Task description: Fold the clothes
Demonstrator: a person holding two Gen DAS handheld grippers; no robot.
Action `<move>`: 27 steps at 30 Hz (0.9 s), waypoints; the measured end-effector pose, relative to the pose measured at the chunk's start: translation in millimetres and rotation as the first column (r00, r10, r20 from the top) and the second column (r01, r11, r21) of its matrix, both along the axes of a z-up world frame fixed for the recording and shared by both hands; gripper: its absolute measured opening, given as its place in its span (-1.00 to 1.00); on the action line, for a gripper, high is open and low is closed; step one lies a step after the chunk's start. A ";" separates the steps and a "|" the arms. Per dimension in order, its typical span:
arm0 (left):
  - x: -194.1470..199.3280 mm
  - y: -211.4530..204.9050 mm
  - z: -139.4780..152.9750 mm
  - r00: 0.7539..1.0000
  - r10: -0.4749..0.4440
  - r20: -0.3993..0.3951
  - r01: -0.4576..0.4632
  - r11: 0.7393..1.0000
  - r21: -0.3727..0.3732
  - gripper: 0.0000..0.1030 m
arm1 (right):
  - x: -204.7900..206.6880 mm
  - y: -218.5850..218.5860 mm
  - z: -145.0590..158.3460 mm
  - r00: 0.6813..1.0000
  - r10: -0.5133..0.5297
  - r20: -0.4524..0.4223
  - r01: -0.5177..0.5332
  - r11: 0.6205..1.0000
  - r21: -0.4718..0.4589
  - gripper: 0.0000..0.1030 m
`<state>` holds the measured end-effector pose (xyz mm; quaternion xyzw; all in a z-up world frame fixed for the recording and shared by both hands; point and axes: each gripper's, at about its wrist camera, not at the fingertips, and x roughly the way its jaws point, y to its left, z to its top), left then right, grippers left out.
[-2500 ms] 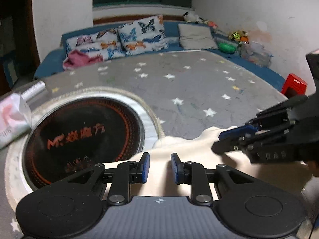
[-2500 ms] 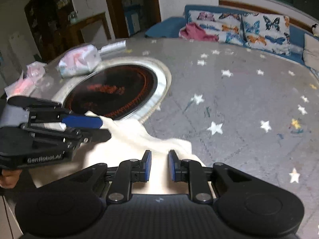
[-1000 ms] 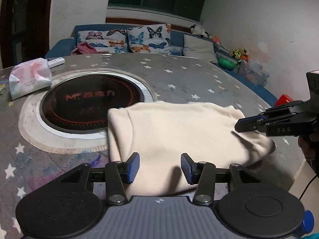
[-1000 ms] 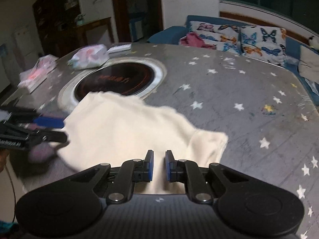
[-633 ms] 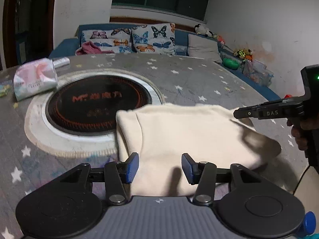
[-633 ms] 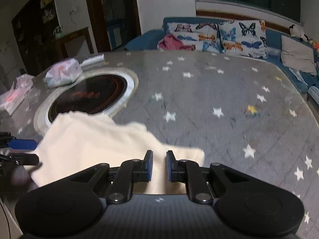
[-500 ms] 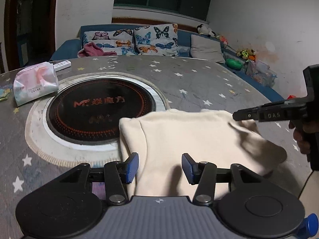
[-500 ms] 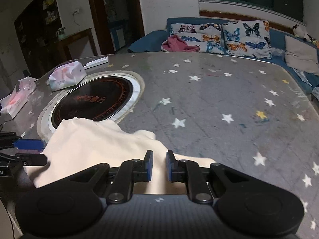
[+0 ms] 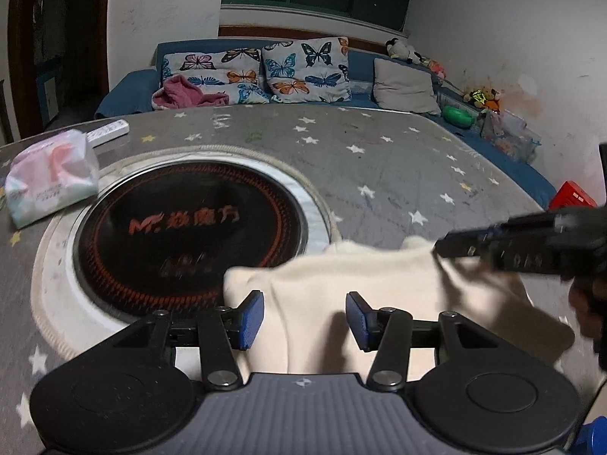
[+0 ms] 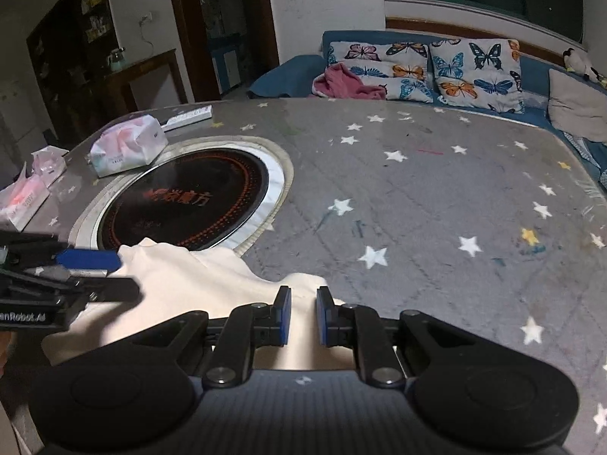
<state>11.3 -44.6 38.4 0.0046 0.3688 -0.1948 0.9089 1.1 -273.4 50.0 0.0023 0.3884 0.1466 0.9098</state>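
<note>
Beneath both grippers spreads a grey star-printed table (image 10: 436, 197), with a round black cooktop (image 9: 189, 227) ahead of the left gripper (image 9: 305, 314). The cream garment (image 9: 379, 303) lies under both tools. The left gripper's jaws stand spread above it; the right gripper (image 10: 303, 316) is nearly pressed together, gripping nothing.

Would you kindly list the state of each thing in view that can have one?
cream garment: folded over, lying on the table, one edge over the round cooktop.
left hand-held gripper: open, over the garment.
right hand-held gripper: nearly shut, pads slightly apart; whether it grips the cloth is unclear.
round cooktop: partly covered.
tissue pack: lying on the table.
</note>
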 end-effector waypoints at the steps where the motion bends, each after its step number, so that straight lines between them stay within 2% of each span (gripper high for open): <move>1: 5.1 -2.9 -1.2 1.000 0.004 -0.002 -0.004 1.000 0.007 -0.01 | 1.7 1.6 -2.4 1.000 -0.001 -0.005 0.001 1.000 -0.004 -0.76; 9: 31.4 -15.0 -14.6 0.999 0.031 -0.025 -0.030 0.998 0.062 -0.01 | -1.2 10.3 -0.2 1.000 0.013 0.011 -0.012 0.999 -0.037 -0.72; 16: 24.5 -12.5 -11.0 0.999 0.045 -0.016 -0.044 0.996 0.073 0.13 | -5.3 12.2 -2.0 1.000 0.014 0.013 -0.013 0.999 -0.051 -0.70; 18: 19.3 -10.2 -7.4 0.999 0.049 -0.005 -0.049 0.996 0.070 0.25 | -11.1 13.9 2.2 0.999 0.028 0.020 -0.027 0.998 -0.054 -0.68; 20: 12.4 -7.1 -3.2 0.998 0.057 0.012 -0.058 0.996 0.067 0.53 | -18.8 16.6 5.5 0.998 0.050 0.023 -0.049 0.997 -0.057 -0.54; 24: -2.7 -1.3 3.3 0.996 0.072 0.043 -0.075 0.995 0.067 0.79 | -38.3 24.9 7.4 0.994 0.102 0.023 -0.100 0.993 -0.068 -0.43; 25: -6.5 0.5 4.8 0.996 0.077 0.050 -0.080 0.995 0.065 0.90 | -44.0 27.5 7.4 0.993 0.117 0.021 -0.116 0.991 -0.070 -0.37; 27: -15.3 5.7 8.0 0.994 0.088 0.068 -0.092 0.994 0.054 0.99 | -54.4 32.5 7.0 0.989 0.143 0.024 -0.141 0.987 -0.074 -0.24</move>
